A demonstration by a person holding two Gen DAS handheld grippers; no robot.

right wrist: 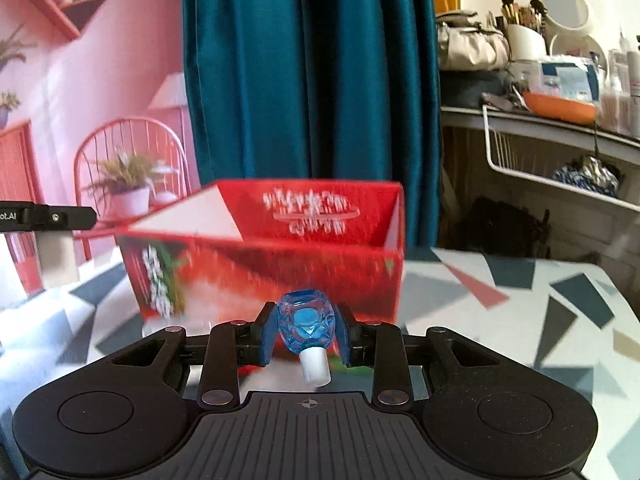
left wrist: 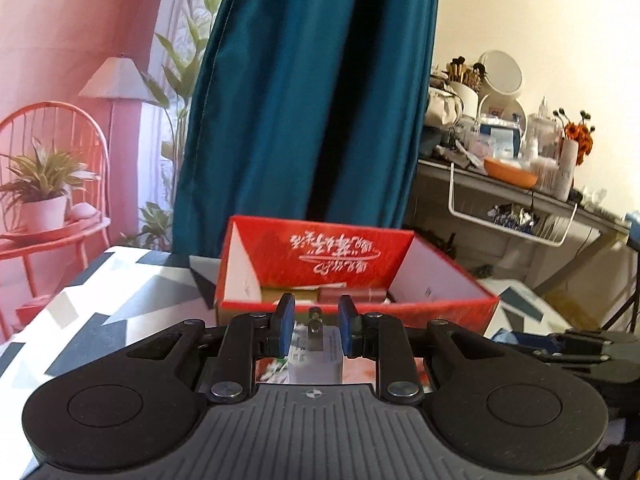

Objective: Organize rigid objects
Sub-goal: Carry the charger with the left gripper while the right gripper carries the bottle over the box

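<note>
Red box [left wrist: 352,276] contents mostly hidden

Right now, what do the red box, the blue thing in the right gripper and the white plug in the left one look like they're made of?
Red box: likely printed cardboard; thin folded walls, plain white inside.
Blue faceted bottle, pinched in the right gripper: clear glass or hard plastic; light passes through. Its white cap looks matte plastic.
White charger, in the left gripper: smooth plastic shell, metal prongs.

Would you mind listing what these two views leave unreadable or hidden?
- Left wrist view: the red box contents are mostly hidden by its front wall and the left tool.
- Left wrist view: the white charger label is too small.
- Right wrist view: the box print is motion-blurred; its interior is hidden behind the wall.
</note>
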